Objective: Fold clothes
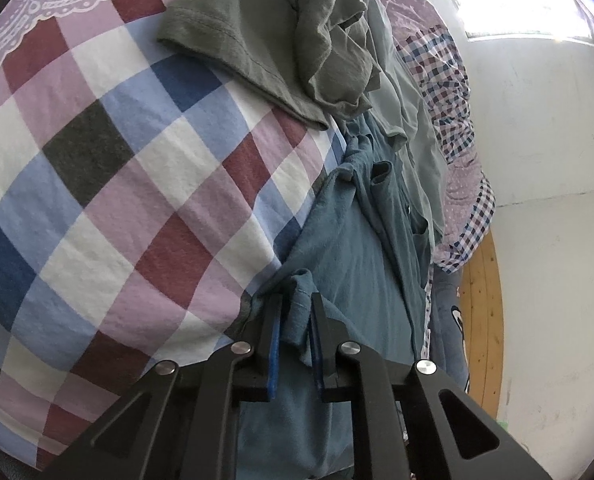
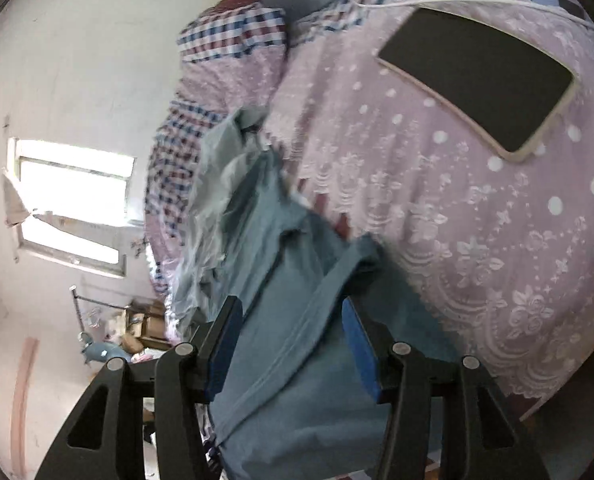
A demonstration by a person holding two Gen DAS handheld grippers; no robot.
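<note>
A teal-blue shirt (image 1: 357, 248) lies stretched along the bed's right side in the left wrist view. My left gripper (image 1: 296, 298) is shut on a bunched corner of it, the cloth pinched between the blue pads. In the right wrist view the same blue shirt (image 2: 297, 380) runs between the fingers of my right gripper (image 2: 291, 306). That gripper stands open, its pads wide apart, and a hemmed edge of the shirt crosses the gap. A crumpled olive-green shirt (image 1: 265, 32) lies further up the bed, with a pale green garment (image 1: 405, 120) beside it.
The checked bedspread (image 1: 137, 180) covers the bed on the left. A dark tablet (image 2: 481, 76) and a white cable (image 2: 417, 0) lie on the pink lace cover (image 2: 477, 220). Wooden floor (image 1: 485, 320) and a white wall are past the bed's edge. A bright window (image 2: 73, 200) is at the left.
</note>
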